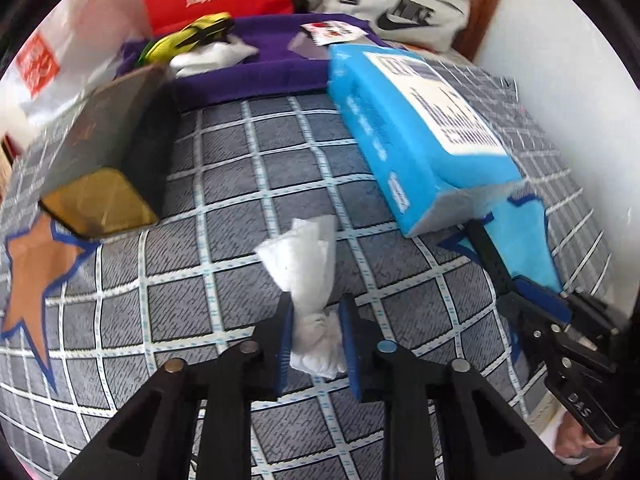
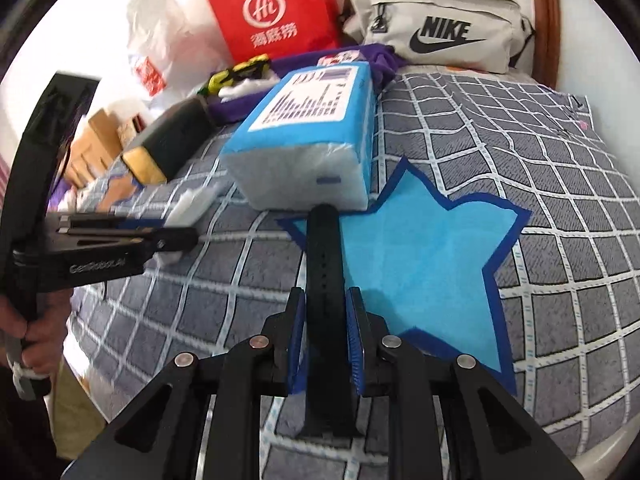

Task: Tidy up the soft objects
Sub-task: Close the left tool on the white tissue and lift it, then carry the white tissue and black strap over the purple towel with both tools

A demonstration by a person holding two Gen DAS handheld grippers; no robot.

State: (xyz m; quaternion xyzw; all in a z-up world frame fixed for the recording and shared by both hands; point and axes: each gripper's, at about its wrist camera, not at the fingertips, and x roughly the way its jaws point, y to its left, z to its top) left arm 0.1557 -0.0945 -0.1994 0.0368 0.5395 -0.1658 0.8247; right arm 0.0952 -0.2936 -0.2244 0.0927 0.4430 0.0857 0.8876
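A crumpled white tissue is pinched between the blue pads of my left gripper, its loose end standing up over the checked bedspread. From the right wrist view, the same gripper comes in from the left with the tissue at its tip. My right gripper is shut on a black perforated strap, which reaches forward to the foot of a blue tissue pack. In the left wrist view the strap and the right gripper lie to the right.
A black box with a gold end lies at left, the blue tissue pack at right. Behind them a purple tray holds a white tissue and a yellow-green item. A red bag and grey bag stand behind.
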